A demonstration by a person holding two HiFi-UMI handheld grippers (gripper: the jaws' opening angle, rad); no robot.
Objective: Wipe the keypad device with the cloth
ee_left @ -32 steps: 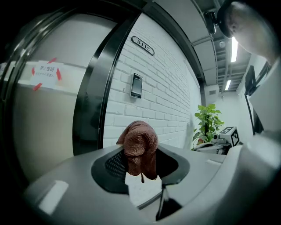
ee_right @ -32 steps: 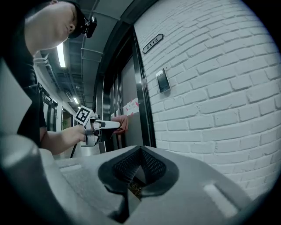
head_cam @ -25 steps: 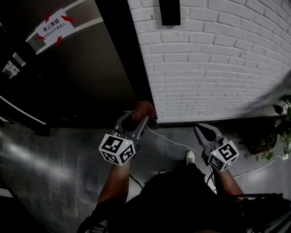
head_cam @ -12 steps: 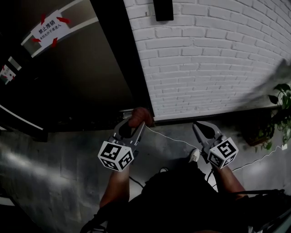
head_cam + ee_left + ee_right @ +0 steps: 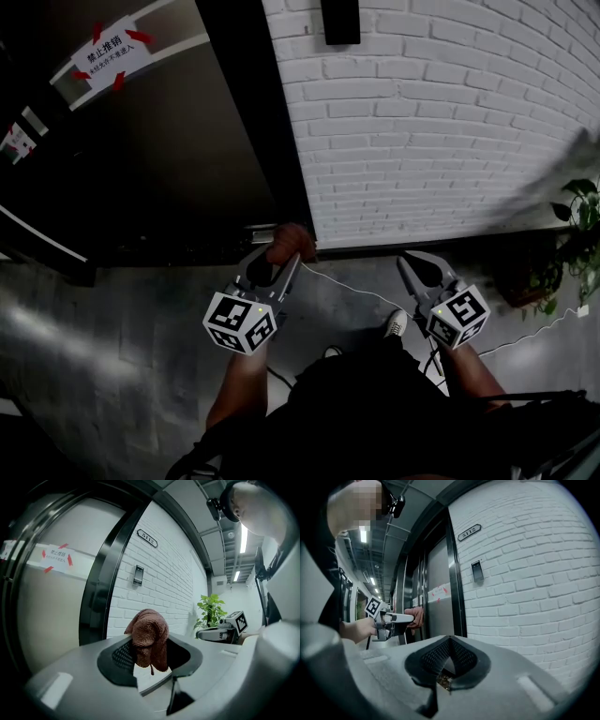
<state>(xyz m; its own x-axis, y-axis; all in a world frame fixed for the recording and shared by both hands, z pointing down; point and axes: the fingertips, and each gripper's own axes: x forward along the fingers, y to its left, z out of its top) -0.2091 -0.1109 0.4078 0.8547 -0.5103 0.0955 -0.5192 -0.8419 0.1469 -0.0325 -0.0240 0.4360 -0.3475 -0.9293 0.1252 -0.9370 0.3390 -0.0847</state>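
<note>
The keypad device [image 5: 339, 21] is a small black box high on the white brick wall [image 5: 441, 122]; it also shows in the left gripper view [image 5: 138, 575] and the right gripper view [image 5: 477, 571]. My left gripper [image 5: 281, 253] is shut on a bunched brown cloth [image 5: 292, 240], which sticks up between the jaws [image 5: 149, 637]. It hangs low, in front of the black door frame and well below the keypad device. My right gripper [image 5: 411, 262] is shut with nothing in it [image 5: 449, 641], level with the left one and to its right.
A dark door [image 5: 159, 150] with a white notice [image 5: 112, 52] stands left of the black frame [image 5: 248, 112]. A number plate [image 5: 147, 538] sits above the keypad. A potted plant [image 5: 581, 244] stands at the right. A white cable [image 5: 356, 292] lies on the grey floor.
Both grippers have sunk slightly in the head view. The cloth stays gripped in the left one.
</note>
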